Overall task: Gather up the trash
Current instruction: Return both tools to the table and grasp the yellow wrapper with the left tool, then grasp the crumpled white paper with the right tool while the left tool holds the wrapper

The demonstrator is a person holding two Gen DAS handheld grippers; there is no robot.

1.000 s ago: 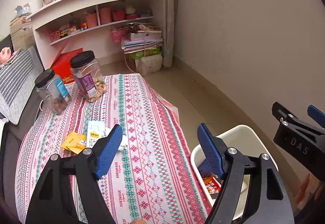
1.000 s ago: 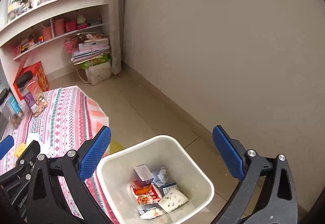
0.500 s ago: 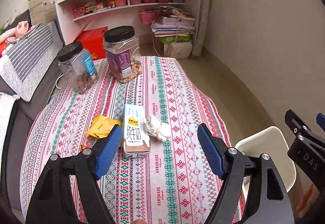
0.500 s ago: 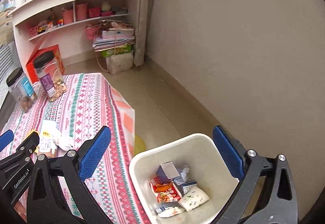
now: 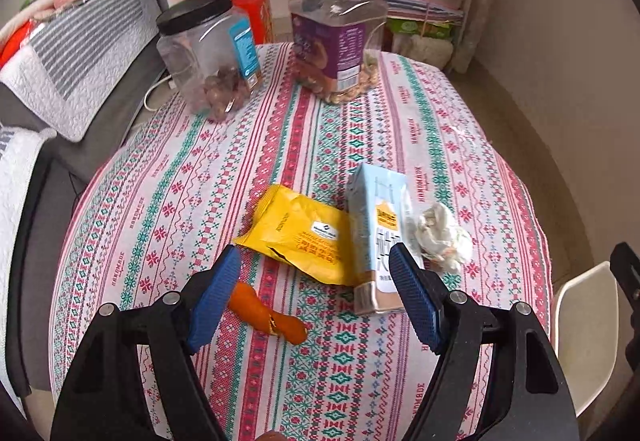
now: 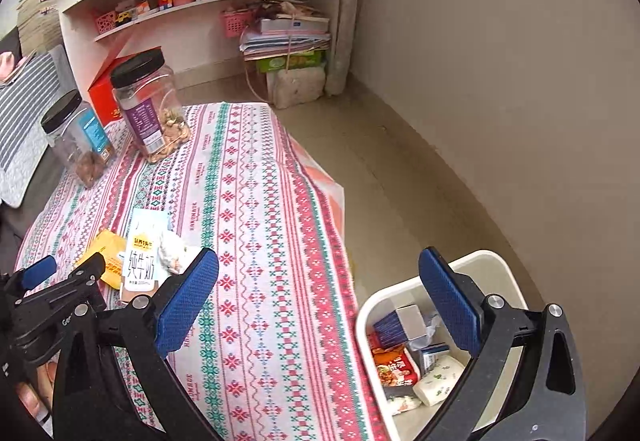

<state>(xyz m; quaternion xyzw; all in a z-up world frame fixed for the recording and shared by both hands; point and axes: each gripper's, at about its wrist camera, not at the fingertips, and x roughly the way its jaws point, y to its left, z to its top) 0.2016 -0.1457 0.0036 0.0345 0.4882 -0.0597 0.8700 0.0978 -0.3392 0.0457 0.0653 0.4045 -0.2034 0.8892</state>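
- Table under a patterned tablecloth [image 5: 256,145] of red, pink and green bands.
- At its far end, two clear jars with black lids: a blue-labelled jar [image 5: 208,53] and beside it a purple-labelled jar [image 5: 338,37].
- Nearer: a yellow snack packet [image 5: 304,233] touching a pale blue milk carton [image 5: 376,237] lying flat.
- A crumpled white tissue [image 5: 440,233] just beside the carton.
- An orange wrapper [image 5: 266,315] near the packet.
- On the floor beside the table, a white waste bin [image 6: 496,269].
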